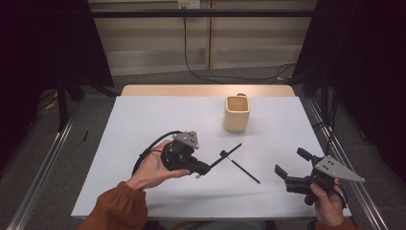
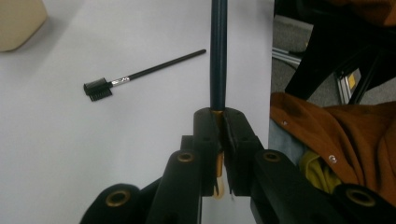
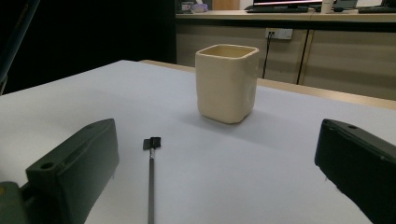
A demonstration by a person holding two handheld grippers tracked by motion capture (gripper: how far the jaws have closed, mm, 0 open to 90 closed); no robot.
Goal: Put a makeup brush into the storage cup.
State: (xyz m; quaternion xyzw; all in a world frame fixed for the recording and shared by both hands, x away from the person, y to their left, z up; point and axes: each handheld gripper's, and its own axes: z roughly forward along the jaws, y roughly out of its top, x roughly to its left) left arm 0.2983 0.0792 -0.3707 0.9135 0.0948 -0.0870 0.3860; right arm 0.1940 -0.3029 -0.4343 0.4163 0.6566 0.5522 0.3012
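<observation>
High view: the left gripper [image 1: 203, 168] is held low over the white bench [image 1: 143, 120], and a thin dark stick [image 1: 226, 155] is clamped at its tip, slanting up and away toward the beige cup [image 1: 237, 113]. A second thin tool, a small brush [image 1: 242, 168], lies flat on the bench just beside the stick's far half, the two crossing near the brush's head. The right gripper [image 1: 290, 165] is held at the bench's right edge with its jaws spread apart and nothing between them.

Left gripper view: the stick [image 2: 218, 56] is seen pinched between the closed jaws, rising straight up from them. The brush [image 2: 140, 74] lies apart to the left.

Right gripper view: the wide-spread jaws frame the brush [image 3: 151, 177] on the bench and, farther off, the cup [image 3: 226, 84] standing upright.
</observation>
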